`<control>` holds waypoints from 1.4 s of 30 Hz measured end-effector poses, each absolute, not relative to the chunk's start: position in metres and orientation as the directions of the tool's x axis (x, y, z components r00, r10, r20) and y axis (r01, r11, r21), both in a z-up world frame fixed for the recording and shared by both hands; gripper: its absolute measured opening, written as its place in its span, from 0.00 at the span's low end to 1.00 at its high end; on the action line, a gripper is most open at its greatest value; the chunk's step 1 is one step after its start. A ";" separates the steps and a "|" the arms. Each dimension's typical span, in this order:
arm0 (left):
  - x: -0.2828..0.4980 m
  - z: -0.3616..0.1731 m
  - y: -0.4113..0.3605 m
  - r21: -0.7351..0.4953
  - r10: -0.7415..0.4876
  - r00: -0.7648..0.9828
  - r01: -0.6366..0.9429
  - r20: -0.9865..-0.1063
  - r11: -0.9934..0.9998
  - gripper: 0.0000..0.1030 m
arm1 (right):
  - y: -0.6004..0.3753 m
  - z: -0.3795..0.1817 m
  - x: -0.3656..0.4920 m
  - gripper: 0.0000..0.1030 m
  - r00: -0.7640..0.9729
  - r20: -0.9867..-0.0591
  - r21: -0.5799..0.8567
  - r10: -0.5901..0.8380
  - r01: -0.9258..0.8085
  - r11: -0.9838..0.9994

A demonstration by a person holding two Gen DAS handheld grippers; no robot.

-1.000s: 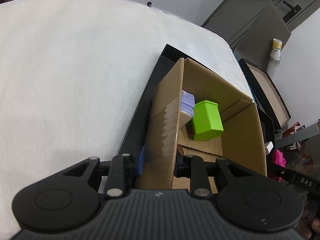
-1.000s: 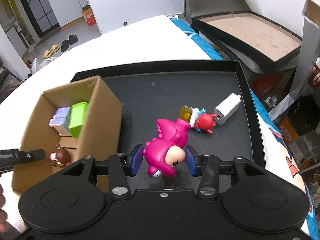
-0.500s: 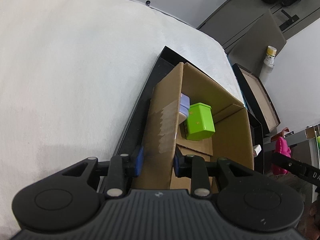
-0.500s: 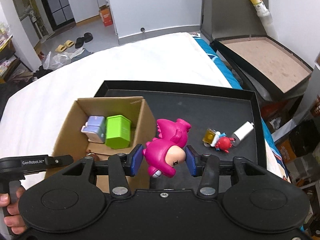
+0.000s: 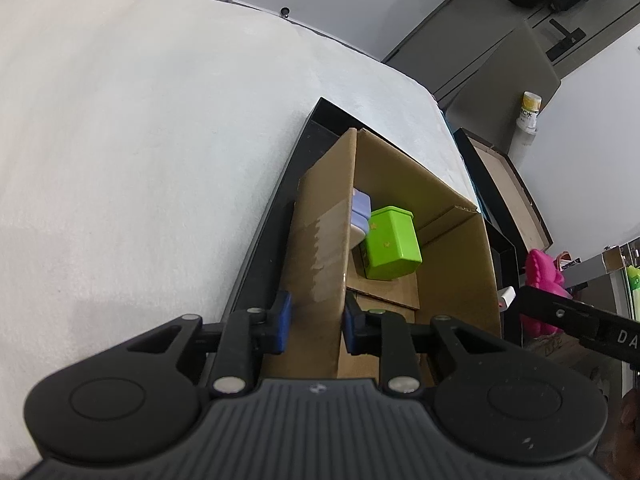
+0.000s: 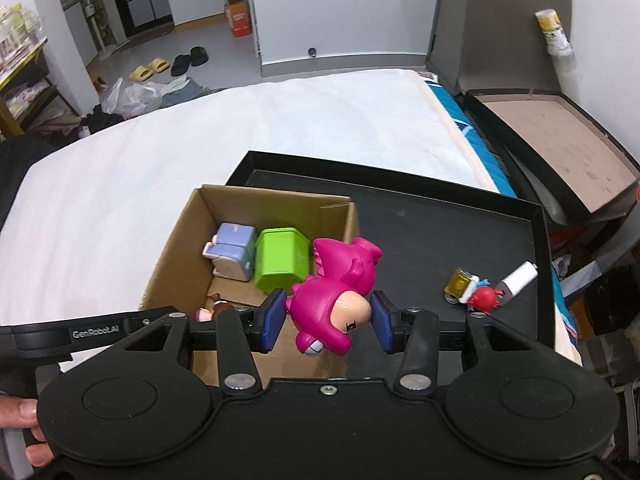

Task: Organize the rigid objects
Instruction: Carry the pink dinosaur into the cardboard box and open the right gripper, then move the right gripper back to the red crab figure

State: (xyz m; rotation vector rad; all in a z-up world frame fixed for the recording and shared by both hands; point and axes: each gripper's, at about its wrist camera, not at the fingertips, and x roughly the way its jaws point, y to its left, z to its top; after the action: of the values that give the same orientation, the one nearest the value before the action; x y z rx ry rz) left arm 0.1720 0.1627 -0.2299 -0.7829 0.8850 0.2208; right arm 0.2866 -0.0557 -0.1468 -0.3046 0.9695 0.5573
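A brown cardboard box (image 6: 176,256) stands on the left part of a black tray (image 6: 420,240). Inside it are a green box (image 6: 282,260), a lavender block (image 6: 232,250) and a small brown figure (image 6: 212,312). My left gripper (image 5: 314,320) has the near box wall (image 5: 324,240) between its blue pads, and its jaws are closing on that wall. My right gripper (image 6: 328,320) is shut on a pink figure (image 6: 336,300), held above the box's right wall. A red crab toy (image 6: 482,298), a yellow piece (image 6: 460,282) and a white charger (image 6: 518,280) lie on the tray.
The tray rests on a white bed surface (image 6: 240,140). Off the bed's right edge sits an open black case with a brown inside (image 6: 560,140), with a bottle (image 6: 554,34) behind it. A hand (image 6: 24,424) holds the left gripper's handle.
My right gripper has carried the pink figure up and to the left, from over the tray to over the box's right wall. The left gripper has stayed on the box wall.
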 end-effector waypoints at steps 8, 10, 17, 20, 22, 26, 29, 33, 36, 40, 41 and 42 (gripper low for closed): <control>0.170 -0.232 0.166 -0.539 -0.149 0.635 -0.481 -0.758 0.692 0.24 | -0.029 -0.152 0.280 0.44 0.423 -0.852 -0.019 0.309 -0.614 0.789; 0.170 -0.232 0.166 -0.539 -0.150 0.635 -0.480 -0.758 0.693 0.24 | -0.024 -0.155 0.279 0.44 0.417 -0.855 -0.021 0.309 -0.623 0.782; 0.170 -0.233 0.169 -0.548 -0.157 0.637 -0.480 -0.755 0.685 0.24 | -0.008 -0.168 0.278 0.44 0.392 -0.872 -0.030 0.292 -0.640 0.768; 0.170 -0.233 0.169 -0.551 -0.159 0.638 -0.481 -0.753 0.682 0.24 | -0.004 -0.176 0.277 0.44 0.378 -0.881 -0.029 0.285 -0.644 0.764; 0.169 -0.234 0.169 -0.552 -0.160 0.639 -0.480 -0.752 0.682 0.24 | -0.002 -0.182 0.276 0.44 0.371 -0.886 -0.031 0.279 -0.647 0.762; 0.169 -0.234 0.169 -0.554 -0.160 0.640 -0.480 -0.752 0.680 0.24 | 0.002 -0.191 0.275 0.44 0.364 -0.892 -0.040 0.267 -0.652 0.757; 0.169 -0.233 0.169 -0.554 -0.159 0.641 -0.481 -0.751 0.680 0.24 | 0.004 -0.198 0.277 0.44 0.354 -0.897 -0.032 0.266 -0.652 0.757; 0.169 -0.233 0.169 -0.553 -0.157 0.641 -0.480 -0.751 0.681 0.25 | 0.006 -0.205 0.277 0.45 0.346 -0.900 -0.029 0.264 -0.652 0.758; 0.168 -0.233 0.170 -0.553 -0.156 0.642 -0.481 -0.751 0.680 0.25 | 0.002 -0.204 0.277 0.46 0.344 -0.900 -0.020 0.267 -0.645 0.763; 0.168 -0.233 0.170 -0.552 -0.155 0.642 -0.482 -0.751 0.680 0.25 | -0.004 -0.198 0.277 0.46 0.349 -0.896 -0.014 0.275 -0.641 0.768; 0.169 -0.233 0.169 -0.552 -0.154 0.642 -0.482 -0.751 0.681 0.25 | -0.006 -0.196 0.277 0.46 0.349 -0.894 -0.009 0.280 -0.639 0.769; 0.168 -0.233 0.169 -0.552 -0.154 0.642 -0.482 -0.751 0.681 0.25 | -0.008 -0.193 0.277 0.46 0.351 -0.893 -0.006 0.284 -0.638 0.770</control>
State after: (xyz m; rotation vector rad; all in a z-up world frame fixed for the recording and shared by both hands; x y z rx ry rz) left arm 0.1683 0.1692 -0.2332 -0.8241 0.8752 0.2130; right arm 0.2768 -0.0079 -0.1931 -0.3856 1.0548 0.6158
